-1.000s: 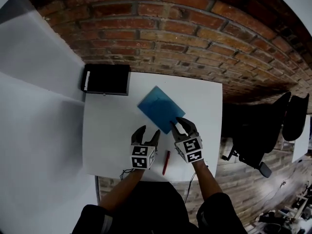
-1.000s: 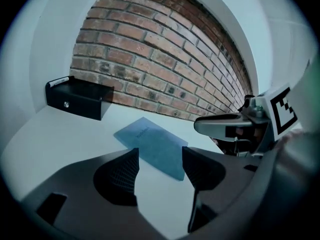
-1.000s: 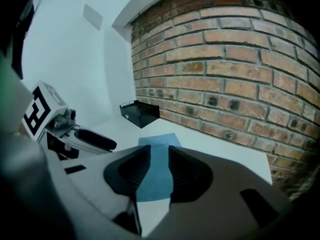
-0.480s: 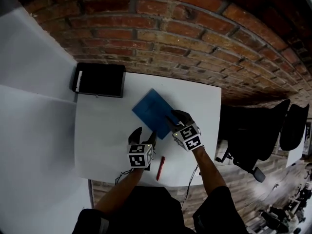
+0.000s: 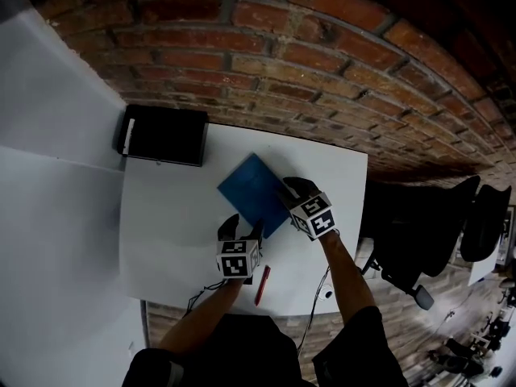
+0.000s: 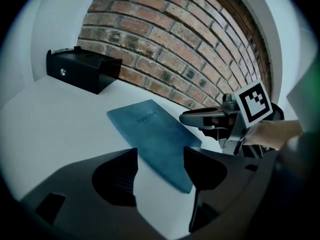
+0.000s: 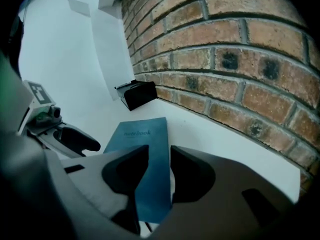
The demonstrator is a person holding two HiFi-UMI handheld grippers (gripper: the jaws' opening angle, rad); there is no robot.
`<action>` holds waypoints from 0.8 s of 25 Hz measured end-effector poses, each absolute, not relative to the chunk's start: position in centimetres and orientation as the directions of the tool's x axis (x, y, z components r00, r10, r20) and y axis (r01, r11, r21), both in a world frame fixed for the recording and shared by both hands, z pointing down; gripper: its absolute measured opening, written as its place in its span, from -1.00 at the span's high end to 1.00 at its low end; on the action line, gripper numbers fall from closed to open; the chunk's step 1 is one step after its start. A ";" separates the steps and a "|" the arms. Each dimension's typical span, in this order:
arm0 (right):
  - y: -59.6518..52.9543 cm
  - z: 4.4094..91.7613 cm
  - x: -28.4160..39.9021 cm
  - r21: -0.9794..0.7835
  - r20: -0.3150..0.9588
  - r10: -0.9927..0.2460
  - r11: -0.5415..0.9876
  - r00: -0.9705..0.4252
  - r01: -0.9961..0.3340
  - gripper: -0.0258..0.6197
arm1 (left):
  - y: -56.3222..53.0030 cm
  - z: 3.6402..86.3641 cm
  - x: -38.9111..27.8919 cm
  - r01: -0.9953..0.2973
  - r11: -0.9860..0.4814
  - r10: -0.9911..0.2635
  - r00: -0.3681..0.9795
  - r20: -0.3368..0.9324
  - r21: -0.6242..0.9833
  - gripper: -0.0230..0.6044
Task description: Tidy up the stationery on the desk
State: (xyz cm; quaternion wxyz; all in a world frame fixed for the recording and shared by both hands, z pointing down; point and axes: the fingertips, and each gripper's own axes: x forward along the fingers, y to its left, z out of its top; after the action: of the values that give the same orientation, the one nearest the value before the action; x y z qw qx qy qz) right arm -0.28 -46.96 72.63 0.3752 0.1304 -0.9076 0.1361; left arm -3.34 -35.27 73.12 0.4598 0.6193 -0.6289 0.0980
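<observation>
A blue notebook [image 5: 248,185] [image 6: 155,139] [image 7: 142,136] lies at an angle in the middle of the white desk [image 5: 165,216]. My right gripper [image 5: 293,189] [image 7: 159,156] is at the notebook's right edge. Its jaws are drawn close, with the cover running between them. My left gripper [image 5: 242,226] [image 6: 160,156] hovers just before the notebook's near corner. It is open and holds nothing. A red pen [image 5: 262,285] lies on the desk near the front edge, behind and between the two grippers.
A black box [image 5: 164,134] [image 6: 80,69] [image 7: 139,94] stands at the desk's back left corner against the brick wall [image 5: 322,63]. White panels flank the desk's left side. A dark office chair [image 5: 423,232] stands to the right on the wooden floor.
My right gripper moved forward and left onto the notebook's edge, and its jaws went from wide open to nearly together. The left gripper edged toward the notebook.
</observation>
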 end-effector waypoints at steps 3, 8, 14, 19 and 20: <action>-47.0 73.6 -0.3 -0.176 0.725 -0.107 0.926 -0.681 -0.333 0.52 | -35.6 73.5 -3.3 -0.860 0.242 -0.679 0.180 0.711 0.449 0.03; -46.9 74.9 -0.1 -0.224 0.740 -0.062 0.916 -0.669 -0.333 0.52 | -35.5 74.5 -3.4 -0.858 0.276 -0.657 0.160 0.737 0.433 0.03; -46.9 75.3 0.1 -0.284 0.728 -0.037 0.893 -0.685 -0.350 0.52 | -35.7 74.4 -3.3 -0.854 0.286 -0.658 0.155 0.737 0.435 0.03; -46.9 75.3 0.0 -0.275 0.736 -0.038 0.895 -0.676 -0.350 0.53 | -35.8 74.5 -3.2 -0.848 0.290 -0.656 0.161 0.737 0.444 0.04; -46.9 75.2 0.1 -0.267 0.738 -0.045 0.897 -0.674 -0.352 0.53 | -35.7 74.5 -3.3 -0.850 0.296 -0.653 0.153 0.742 0.436 0.04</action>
State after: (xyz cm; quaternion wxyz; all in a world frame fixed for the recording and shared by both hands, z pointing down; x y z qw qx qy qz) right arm 0.08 -46.92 75.19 0.3884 0.1110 -0.8932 0.1978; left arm -3.32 -35.73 74.54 0.4846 0.5847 -0.6426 0.1018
